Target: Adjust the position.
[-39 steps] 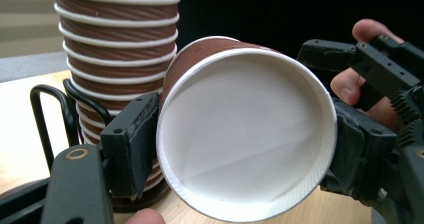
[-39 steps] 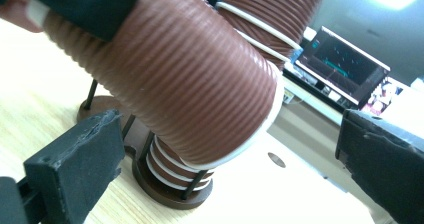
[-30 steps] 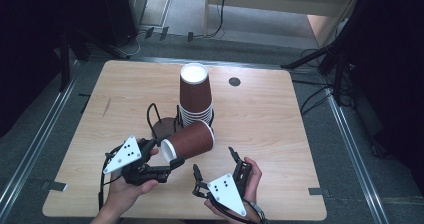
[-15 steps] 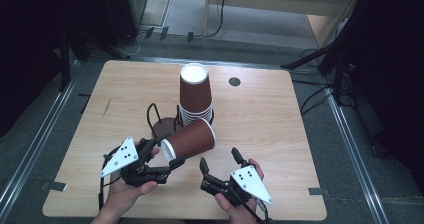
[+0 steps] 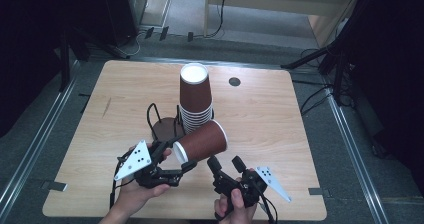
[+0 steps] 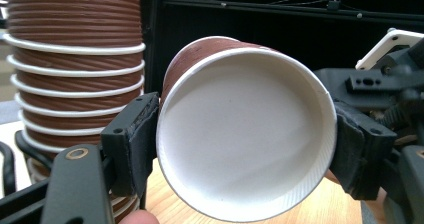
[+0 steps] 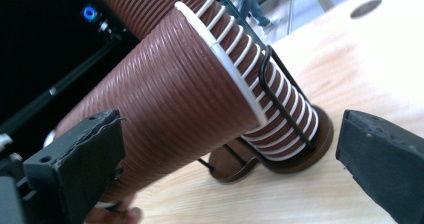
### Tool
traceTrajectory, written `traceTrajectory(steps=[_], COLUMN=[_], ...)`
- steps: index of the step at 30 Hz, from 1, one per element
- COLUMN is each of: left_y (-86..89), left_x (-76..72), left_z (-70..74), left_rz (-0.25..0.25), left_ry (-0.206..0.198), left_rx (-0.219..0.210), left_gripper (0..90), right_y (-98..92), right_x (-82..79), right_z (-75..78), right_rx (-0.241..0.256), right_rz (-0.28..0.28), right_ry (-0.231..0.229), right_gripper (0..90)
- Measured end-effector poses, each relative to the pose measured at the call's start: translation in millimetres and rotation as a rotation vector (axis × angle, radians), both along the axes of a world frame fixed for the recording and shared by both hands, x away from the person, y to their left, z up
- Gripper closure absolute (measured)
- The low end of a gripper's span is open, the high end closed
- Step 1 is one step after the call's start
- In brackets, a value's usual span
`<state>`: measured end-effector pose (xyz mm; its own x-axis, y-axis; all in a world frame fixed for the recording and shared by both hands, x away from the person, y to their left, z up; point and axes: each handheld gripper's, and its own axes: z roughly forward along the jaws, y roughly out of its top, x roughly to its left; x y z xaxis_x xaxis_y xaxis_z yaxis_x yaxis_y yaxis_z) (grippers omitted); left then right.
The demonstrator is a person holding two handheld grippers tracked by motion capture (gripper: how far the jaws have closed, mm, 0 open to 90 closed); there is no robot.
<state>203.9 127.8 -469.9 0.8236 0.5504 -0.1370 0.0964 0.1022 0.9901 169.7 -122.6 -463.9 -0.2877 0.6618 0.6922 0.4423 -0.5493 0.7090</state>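
My left tool pinches the base of a ribbed brown paper cup, held on its side above the table's front, mouth toward two o'clock. My right tool, spread wide at five o'clock of it, should take the cup mid-body, gently, without crushing. Behind stands the stack of matching brown cups in its black wire holder. The light wooden table is bare elsewhere; the room beyond is dark.

Your left tongs and right tongs are black, with blocky rubber-padded jaws, round screw heads and thin black cables; each carries a pale grey three-cornered plate dotted black.
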Motion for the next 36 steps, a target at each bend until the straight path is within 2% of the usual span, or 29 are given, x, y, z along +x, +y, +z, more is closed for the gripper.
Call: traceTrajectory(steps=[2,3,4,5,6,7,8,9,10,11,15,16,17,18,20,21,22,25,29,34,36], left_y=[-4.6,-4.6,-9.0,-9.0,-13.0,-14.7,-14.7,-18.1,-18.1,-20.8,-23.8,-24.6,-26.9,-26.9,-30.4,-30.4,-33.0,-35.8,-42.2,-45.4,-47.2], left_x=[0.9,0.9,1.7,1.7,3.0,3.5,3.5,4.4,4.4,5.2,6.1,6.5,6.7,6.7,7.4,7.4,8.0,8.3,7.9,6.8,6.2], left_z=[-1.6,-1.6,-2.2,-2.2,-2.4,-2.8,-2.8,-4.6,-4.6,-6.6,-8.1,-8.3,-8.0,-8.0,-7.3,-7.3,-7.5,-7.8,-9.0,-9.4,-9.7], left_rz=[-0.003,-0.003,-0.009,-0.009,-0.013,-0.016,-0.016,-0.022,-0.022,-0.018,-0.017,-0.017,-0.019,-0.019,-0.023,-0.023,-0.03,-0.036,-0.044,-0.051,-0.056], left_ry=[-0.004,-0.004,-0.004,-0.004,-0.003,-0.002,-0.002,-0.003,-0.003,-0.004,-0.001,-0.004,-0.006,-0.006,-0.015,-0.015,-0.016,-0.017,-0.029,-0.035,-0.042], left_rx=[0.007,0.007,0.001,0.001,-0.009,-0.009,-0.009,-0.009,-0.009,-0.005,-0.011,-0.009,-0.016,-0.016,-0.014,-0.014,-0.015,-0.011,0.009,0.023,0.029], left_gripper=[24.0,24.0,24.0,24.0,24.0,24.0,24.0,24.0,24.0,24.0,24.0,24.0,24.0,24.0,24.0,24.0,24.0,24.0,24.0,24.0,24.0], right_y=[-2.1,-2.1,-5.3,-5.3,-9.1,-11.0,-11.0,-14.2,-14.2,-16.9,-18.7,-18.7,-17.9,-17.1,-15.4,-15.4,-14.6,-14.6,-14.8,-13.7,-15.4], right_x=[0.5,0.5,1.7,1.7,3.4,4.4,4.4,5.8,5.8,7.8,10.5,10.5,12.9,13.5,14.6,14.6,16.0,19.4,23.3,26.0,28.7], right_z=[0.7,0.7,1.7,1.7,2.6,2.8,2.8,3.7,3.7,3.6,3.4,3.4,1.0,0.3,-1.3,-1.3,-0.9,-0.2,-0.6,-1.7,-2.2], right_rx=[0.055,0.055,0.12,0.12,0.179,0.21,0.21,0.258,0.258,0.3,0.395,0.395,0.45,0.474,0.511,0.511,0.547,0.59,0.624,0.63,0.65], right_rz=[-0.009,-0.009,-0.017,-0.017,-0.025,-0.028,-0.028,-0.037,-0.037,-0.045,-0.071,-0.071,-0.073,-0.073,-0.079,-0.079,-0.081,-0.094,-0.111,-0.118,-0.115], right_ry=[0.031,0.031,0.072,0.072,0.122,0.14,0.14,0.175,0.175,0.2,0.276,0.276,0.311,0.322,0.33,0.33,0.34,0.346,0.344,0.348,0.352], right_gripper=[0.0,0.0,0.0,0.0,0.0,0.0,0.0,0.0,0.0,0.0,0.0,0.0,0.0,0.0,0.0,0.0,0.0,0.0,0.0,0.0,0.0])
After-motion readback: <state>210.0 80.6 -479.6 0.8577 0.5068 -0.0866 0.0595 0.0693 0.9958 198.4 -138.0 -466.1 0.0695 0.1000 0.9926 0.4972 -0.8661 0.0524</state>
